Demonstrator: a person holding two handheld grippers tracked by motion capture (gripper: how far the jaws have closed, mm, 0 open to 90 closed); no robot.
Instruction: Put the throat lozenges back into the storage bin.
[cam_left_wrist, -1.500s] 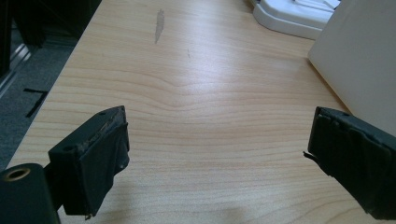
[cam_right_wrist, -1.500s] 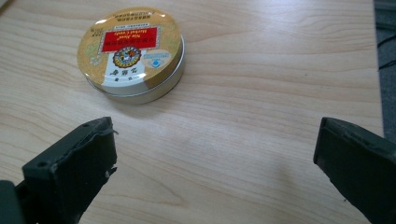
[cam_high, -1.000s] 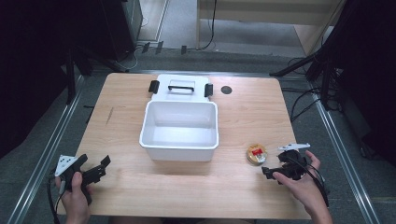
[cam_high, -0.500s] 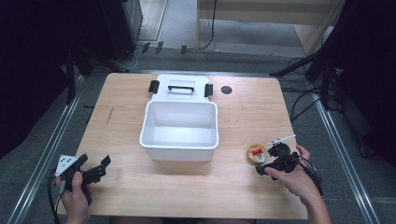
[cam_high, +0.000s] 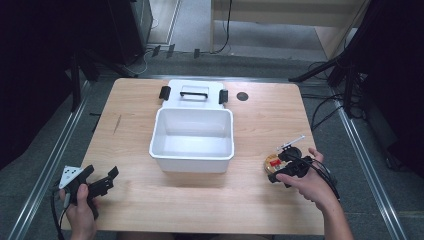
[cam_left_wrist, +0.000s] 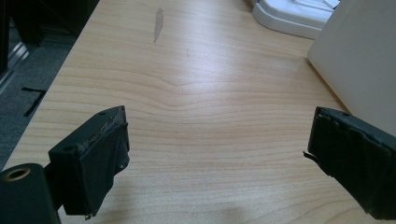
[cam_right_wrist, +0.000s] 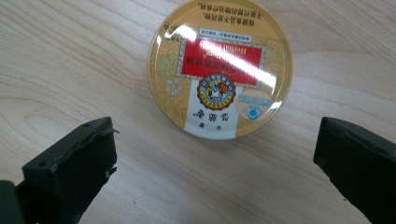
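Right gripper (cam_high: 280, 172) hovers over the round tin (cam_high: 274, 163) near the right front of the wooden table (cam_high: 260, 120). Jaws spread wide; in the right gripper view the tin (cam_right_wrist: 220, 69) lies flat on the wood just ahead of them, between their lines, touched by neither. Tin lid: gold, red label panel, small emblem, white strip with print, glare across the top.

Left gripper (cam_high: 97, 184) sits at the left front corner of the table, held in the person's left hand (cam_high: 80, 207). Jaws spread, nothing between them; bare wood ahead in the left gripper view.

White plastic bin (cam_high: 192, 137) stands mid-table, open, well apart from both grippers. Its lid (cam_high: 192, 93) with black latches lies just behind it, touching or nearly so. Bin wall (cam_left_wrist: 359, 60) shows at the right of the left gripper view.
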